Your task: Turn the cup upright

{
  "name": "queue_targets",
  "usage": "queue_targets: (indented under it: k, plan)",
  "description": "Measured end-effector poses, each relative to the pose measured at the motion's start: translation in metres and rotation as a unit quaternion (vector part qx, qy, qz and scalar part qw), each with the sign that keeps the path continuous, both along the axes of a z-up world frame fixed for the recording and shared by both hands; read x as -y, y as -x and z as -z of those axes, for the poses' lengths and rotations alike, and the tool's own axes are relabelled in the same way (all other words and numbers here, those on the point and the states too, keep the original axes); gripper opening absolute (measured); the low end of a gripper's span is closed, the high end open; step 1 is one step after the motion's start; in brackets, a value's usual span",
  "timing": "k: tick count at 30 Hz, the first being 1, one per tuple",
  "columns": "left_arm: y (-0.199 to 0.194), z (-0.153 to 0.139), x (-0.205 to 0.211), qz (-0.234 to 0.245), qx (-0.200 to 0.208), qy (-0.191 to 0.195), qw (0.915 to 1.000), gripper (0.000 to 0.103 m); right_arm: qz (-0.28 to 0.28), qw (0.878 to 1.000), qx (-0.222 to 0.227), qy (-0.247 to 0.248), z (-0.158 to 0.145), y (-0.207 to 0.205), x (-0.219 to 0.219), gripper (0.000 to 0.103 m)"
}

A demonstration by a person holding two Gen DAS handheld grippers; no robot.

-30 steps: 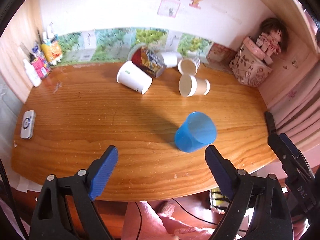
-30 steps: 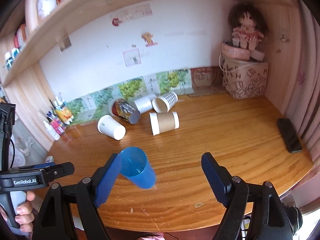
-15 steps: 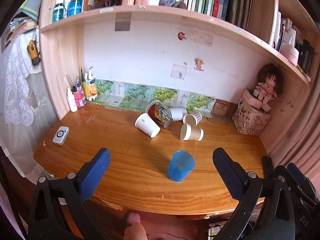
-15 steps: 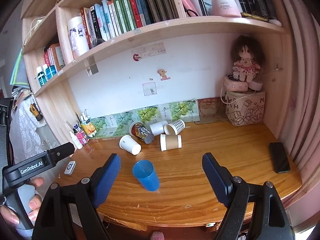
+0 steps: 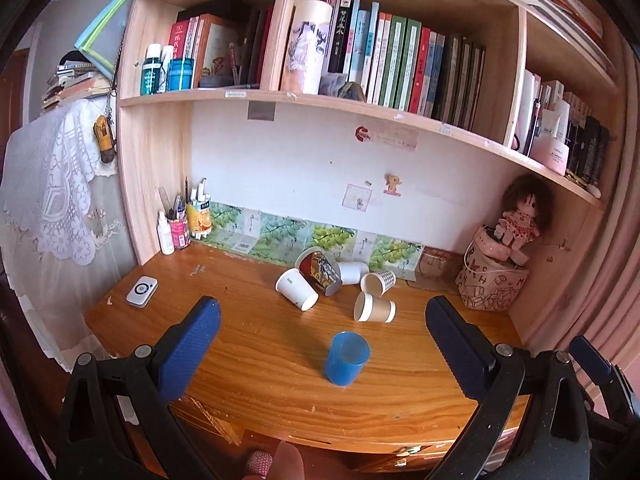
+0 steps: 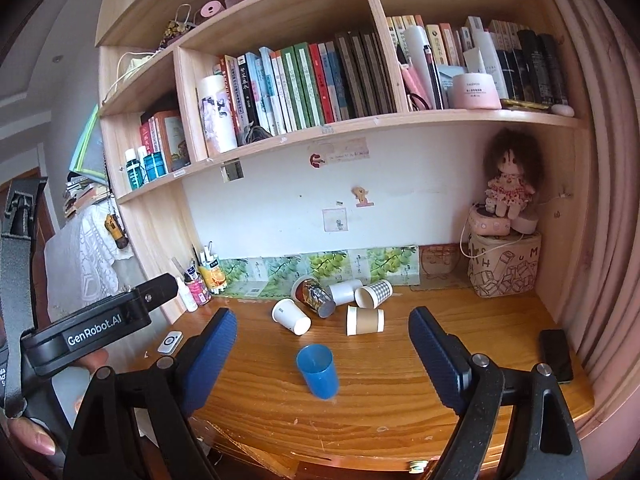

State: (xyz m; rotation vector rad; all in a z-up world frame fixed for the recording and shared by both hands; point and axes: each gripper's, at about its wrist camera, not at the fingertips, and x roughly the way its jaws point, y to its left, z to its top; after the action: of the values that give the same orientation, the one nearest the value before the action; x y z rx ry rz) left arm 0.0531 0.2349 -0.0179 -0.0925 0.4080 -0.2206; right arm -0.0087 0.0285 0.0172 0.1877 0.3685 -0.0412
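Note:
A blue plastic cup stands upright, mouth up, near the front middle of the wooden desk; it also shows in the right wrist view. My left gripper is open and empty, held back from the desk's front edge. My right gripper is open and empty, also back from the desk. Several paper cups lie on their sides behind the blue cup: a white one, a brown one, a checked one and a printed one.
A doll on a printed box stands at the back right. Bottles and a pen holder stand at the back left. A white device lies at the left, a black phone at the right. Bookshelves hang above.
Both grippers have pulled back and up from the desk, so the shelves have come into view. The blue cup stands upright where it was.

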Motion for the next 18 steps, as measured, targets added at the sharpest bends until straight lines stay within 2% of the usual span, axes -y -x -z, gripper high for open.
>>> queue_targets:
  k: [4, 7, 18]
  plan:
    - [0.019, -0.011, 0.004, 0.002, 0.050, -0.002, 0.9987, 0.102, -0.010, 1.000, 0.005, 0.013, -0.002, 0.004, -0.005, 0.088]
    - [0.028, -0.017, 0.007, -0.002, 0.081, -0.012, 0.9966, 0.102, -0.011, 1.000, 0.006, -0.002, -0.001, 0.004, 0.000, 0.088]
    - [0.019, -0.014, 0.012, 0.006, 0.059, -0.017, 0.9981, 0.102, 0.025, 0.999, 0.031, -0.006, -0.003, 0.011, 0.004, 0.088]
